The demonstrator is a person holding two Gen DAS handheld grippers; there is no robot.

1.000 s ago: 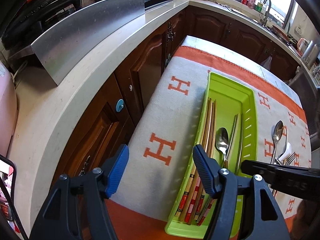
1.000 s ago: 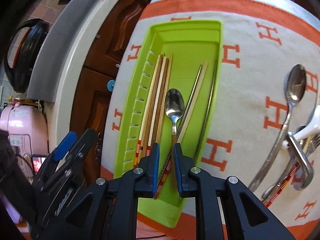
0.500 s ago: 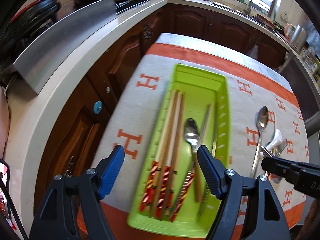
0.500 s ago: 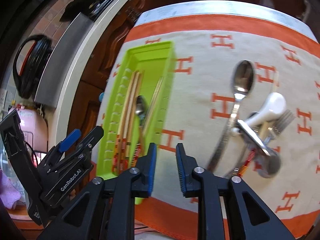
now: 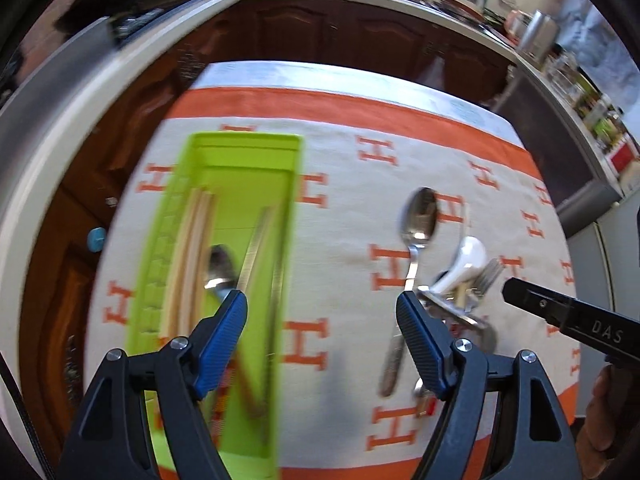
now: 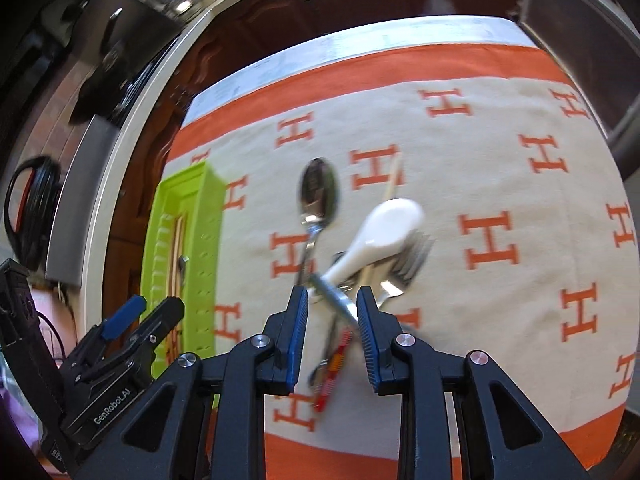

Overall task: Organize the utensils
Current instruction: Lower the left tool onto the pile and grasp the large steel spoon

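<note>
Several utensils are already in the green tray [image 5: 224,148] at the left of the table [image 6: 520,184]: wooden chopsticks [image 5: 188,248], a metal spoon [image 5: 218,268] and more sticks, lying lengthwise. What remains is a loose heap to the right on the orange-lettered cloth [image 6: 480,128]: a long steel spoon [image 6: 318,192], a white ceramic spoon [image 6: 384,232], a fork [image 6: 412,252] and a red-patterned chopstick [image 6: 336,364], crossed over one another.

The right gripper [image 6: 332,300] hangs over this heap, its fingers a little apart and holding nothing; they have just been opening. The left gripper [image 5: 320,304] has its fingers spread wide and empty, between tray and heap.

The step in hand looks like picking the next piece. Since the pieces overlap, the top one, probably the ceramic spoon, should go first, pinched across its handle. The fingers likely need to open further to straddle it. Lifting straight up would avoid dragging the fork or chopstick along.
</note>
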